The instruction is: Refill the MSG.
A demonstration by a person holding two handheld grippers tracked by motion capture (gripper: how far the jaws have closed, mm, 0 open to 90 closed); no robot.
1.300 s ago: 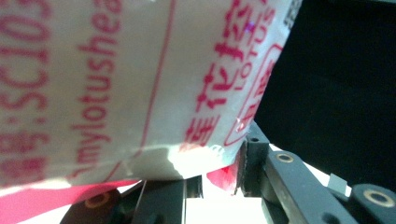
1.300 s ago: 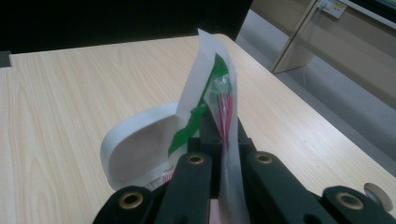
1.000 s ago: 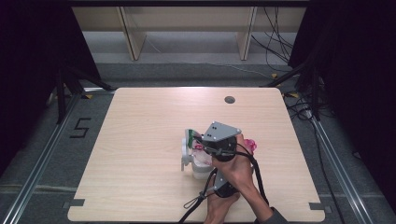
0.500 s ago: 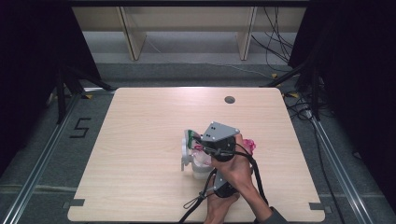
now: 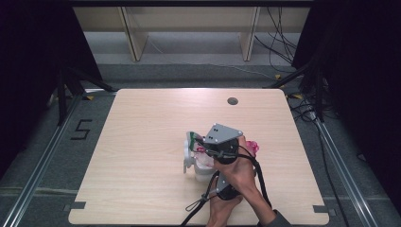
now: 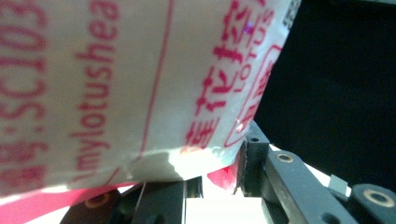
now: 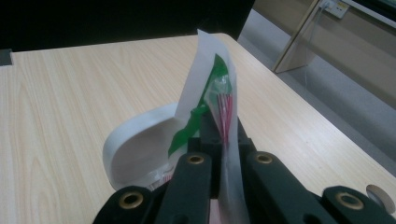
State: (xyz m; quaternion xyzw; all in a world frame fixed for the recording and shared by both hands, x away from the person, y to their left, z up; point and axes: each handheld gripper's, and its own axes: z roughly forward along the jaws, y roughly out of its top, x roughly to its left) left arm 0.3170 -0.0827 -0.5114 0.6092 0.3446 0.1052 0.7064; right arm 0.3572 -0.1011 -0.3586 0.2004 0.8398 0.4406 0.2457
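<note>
While right gripper [image 7: 223, 135] pinches the packet [image 7: 208, 84] at twelve o'clock above the white cup [image 7: 140, 149], left gripper [image 6: 219, 175] clamps the wrapper [image 6: 140, 79].

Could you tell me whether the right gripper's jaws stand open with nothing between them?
No, in the right gripper view the right gripper is shut on the packet, whose thin edge rises between its jaws.

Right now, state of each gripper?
Left gripper: closed on the packet with red print.
Right gripper: closed on the thin wrapper, above the white cup.
</note>
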